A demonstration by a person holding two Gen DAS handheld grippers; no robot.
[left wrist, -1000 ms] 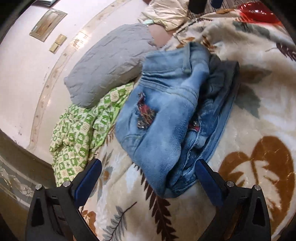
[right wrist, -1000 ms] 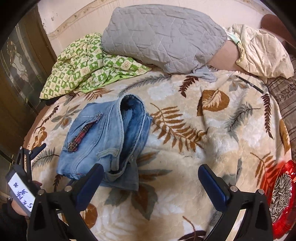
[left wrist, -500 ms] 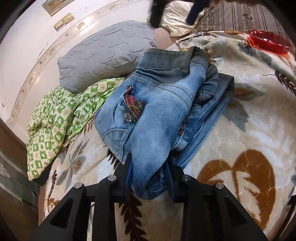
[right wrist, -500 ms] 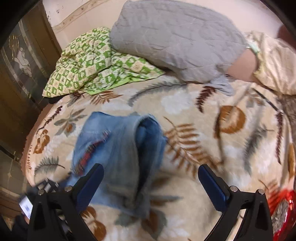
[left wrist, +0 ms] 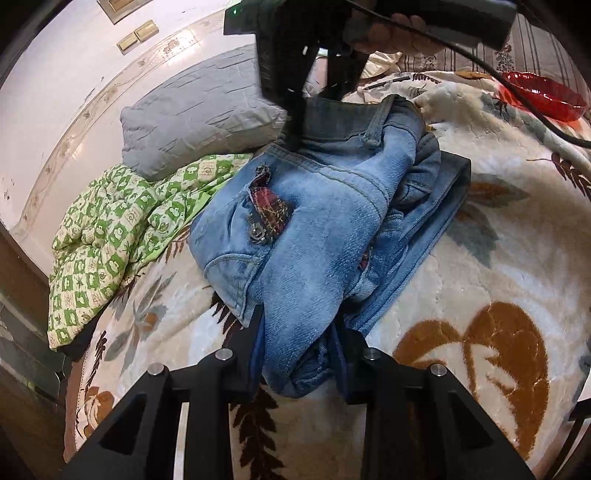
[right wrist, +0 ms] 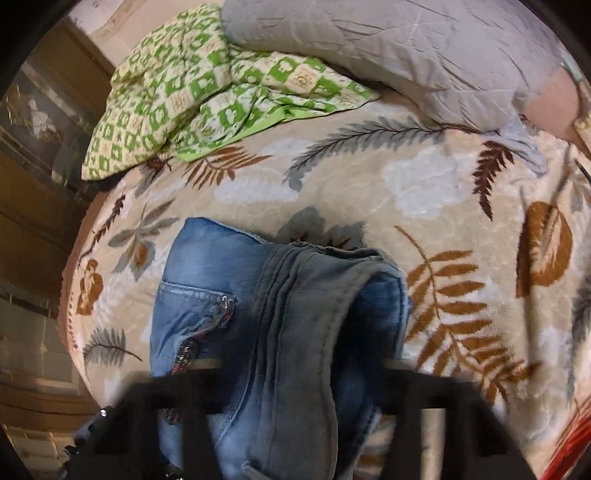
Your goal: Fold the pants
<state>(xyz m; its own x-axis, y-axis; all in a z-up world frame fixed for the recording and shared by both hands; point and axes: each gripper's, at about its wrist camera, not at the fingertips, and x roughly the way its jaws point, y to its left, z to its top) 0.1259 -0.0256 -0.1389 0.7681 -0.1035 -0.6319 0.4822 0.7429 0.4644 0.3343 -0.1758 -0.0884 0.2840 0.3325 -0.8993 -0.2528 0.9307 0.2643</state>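
**Both grippers at opposite ends of the bundled jeans**

Nearest the left wrist camera, the left gripper (left wrist: 301, 350) is clamped on the near end of the jeans (left wrist: 325, 229): its two dark fingers press in from either side on a thick roll of pale blue denim that bulges out between them. From there the bundle runs straight away from this gripper, across the leaf-patterned blanket (left wrist: 480, 295) toward the pillows, so its long axis lies roughly along the line the left gripper points. A plaid-lined pocket with a metal button sits on the upper face of the bundle, left of centre.

At the far end, the waistband rises under the right gripper (left wrist: 314, 88), which comes down on it from above, carried by a person's hand (left wrist: 391, 35). Its jaws are closing, and in the right wrist view, though blurred, the folded waistband and seat of the denim fill the gap between them. Whether the pads already pinch the cloth I cannot tell.

So each hand has the end closest to it, with the jeans stretched lengthwise between them. My judgement is that the coming move turns on this axis: lifting or drawing the two ends apart would open the bundle out for a clean fold.

Beyond the jeans lie a green checked quilt (left wrist: 122, 229), a grey pillow (left wrist: 199, 114) and, far right, a red dish (left wrist: 539, 94).
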